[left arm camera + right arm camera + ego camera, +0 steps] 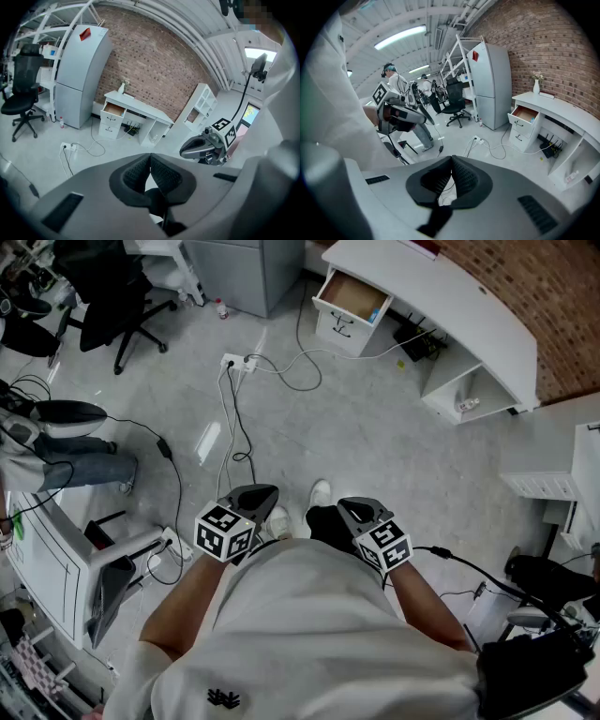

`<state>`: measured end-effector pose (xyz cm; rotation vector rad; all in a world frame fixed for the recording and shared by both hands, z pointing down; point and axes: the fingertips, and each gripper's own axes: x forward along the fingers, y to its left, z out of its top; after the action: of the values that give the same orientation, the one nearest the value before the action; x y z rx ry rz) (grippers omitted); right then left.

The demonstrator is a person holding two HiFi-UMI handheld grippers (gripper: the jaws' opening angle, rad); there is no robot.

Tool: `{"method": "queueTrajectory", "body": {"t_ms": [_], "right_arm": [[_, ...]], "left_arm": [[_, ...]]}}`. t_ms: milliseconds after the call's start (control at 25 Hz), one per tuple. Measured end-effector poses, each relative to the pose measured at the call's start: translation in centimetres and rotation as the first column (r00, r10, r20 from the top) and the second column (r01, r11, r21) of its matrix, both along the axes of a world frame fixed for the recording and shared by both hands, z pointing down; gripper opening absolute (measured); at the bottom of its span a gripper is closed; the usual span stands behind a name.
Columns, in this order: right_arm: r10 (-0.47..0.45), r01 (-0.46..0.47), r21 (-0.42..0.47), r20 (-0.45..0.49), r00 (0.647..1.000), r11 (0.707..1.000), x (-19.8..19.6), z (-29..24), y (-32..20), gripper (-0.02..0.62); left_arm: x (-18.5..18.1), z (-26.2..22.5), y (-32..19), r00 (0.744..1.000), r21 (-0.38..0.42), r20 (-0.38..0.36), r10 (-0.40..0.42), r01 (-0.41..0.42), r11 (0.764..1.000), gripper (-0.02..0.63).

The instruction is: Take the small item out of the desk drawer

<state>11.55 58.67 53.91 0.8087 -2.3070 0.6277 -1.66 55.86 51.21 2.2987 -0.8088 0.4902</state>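
Both hand-held grippers (pixel 255 495) (pixel 359 510), jaws together, hang far from the open drawer (pixel 354 296).

The grey floor (pixel 394 446) holds a white desk (pixel 450 306) by the brick wall (pixel 562 296). A white power strip (pixel 234 361) with long cables (pixel 302 382) lies near the middle. A black chair (pixel 117 301) stands at its far left corner.

Black office chair (pixel 117 301) at 11 o'clock, grey fridge (pixel 239 273) at 12, power strip (pixel 234 361) with cables on floor just below, brick wall (pixel 553 296) at 2.
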Motion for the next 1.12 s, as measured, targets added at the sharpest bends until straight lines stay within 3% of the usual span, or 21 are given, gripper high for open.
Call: {"method": "queueTrajectory", "body": {"t_ms": [240, 320, 600, 800, 840, 920, 1120], "right_arm": [[-0.007, 0.007, 0.011, 0.007, 1.000, 1.000, 0.7, -0.9, -3.9, 0.029], [-0.006, 0.006, 0.020, 0.012, 1.000, 1.000, 1.7, -1.1, -6.5, 0.029], [-0.018, 0.017, 0.030, 0.061, 0.998, 0.999, 2.6, -0.5, -14.8, 0.029], [0.045, -0.043, -0.021, 0.075, 0.996, 0.999, 4.4, 0.7, -20.3, 0.035], [0.057, -0.055, -0.031, 0.074, 0.996, 0.998, 4.4, 1.2, -21.6, 0.063], [0.091, -0.089, -0.043, 0.066, 0.994, 0.995, 4.1, 2.2, -24.5, 0.098], [0.206, -0.203, -0.062, 0.050, 0.977, 0.977, 1.5, 2.7, -33.4, 0.101]], "left_arm": [[1.1, -0.6, -4.6, 0.997, -0.058, -0.035, -0.067, 0.065, 0.996, 0.023], [2.6, -1.9, -7.0, 0.997, -0.042, -0.049, -0.065, 0.063, 0.997, 0.023], [4.3, -3.2, -14.5, 0.999, 0.049, 0.008, -0.053, 0.053, 0.997, 0.023], [5.8, -2.2, -19.5, 0.998, 0.009, 0.014, -0.054, 0.054, 0.998, 0.025], [5.6, -1.8, -21.0, 0.999, 0.012, 0.023, -0.045, 0.045, 0.999, 0.025], [4.8, -1.1, -24.1, 0.999, 0.014, 0.030, -0.023, 0.023, 1.000, 0.025], [1.5, -1.5, -34.2, 0.999, 0.034, 0.017, 0.043, -0.044, 0.998, 0.025]]}}
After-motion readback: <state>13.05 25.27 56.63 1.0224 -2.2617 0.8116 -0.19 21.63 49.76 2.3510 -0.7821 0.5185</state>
